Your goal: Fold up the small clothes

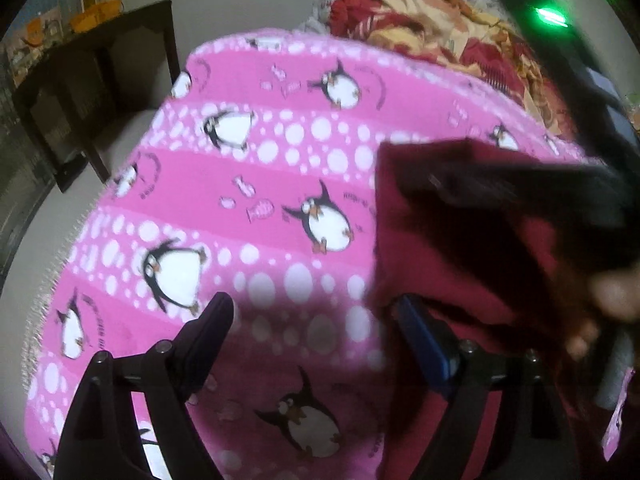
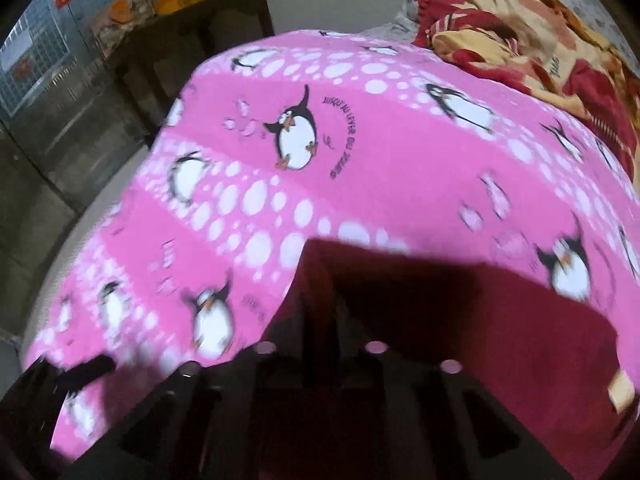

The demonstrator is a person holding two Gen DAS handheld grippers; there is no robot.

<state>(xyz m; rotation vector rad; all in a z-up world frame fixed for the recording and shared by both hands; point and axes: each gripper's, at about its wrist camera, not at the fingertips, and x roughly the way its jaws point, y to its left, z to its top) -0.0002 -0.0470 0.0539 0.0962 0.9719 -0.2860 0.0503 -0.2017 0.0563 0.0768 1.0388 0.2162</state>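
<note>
Our left hand-held gripper (image 1: pixel 316 344) hangs wide apart, empty, beside the maroon garment (image 1: pixel 472 320) on the bed's pink blanket (image 1: pixel 256 168); right hand-held gripper (image 2: pixel 320 336) is nearer, jaws narrowed over the garment's near edge, grip unclear.

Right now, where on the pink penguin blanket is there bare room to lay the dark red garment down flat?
The pink penguin blanket is bare from the dark red garment across to its fringed edge by the dark wooden table. It is crowded where the garment and both hand-held grippers sit, and toward the red and cream quilt.
</note>
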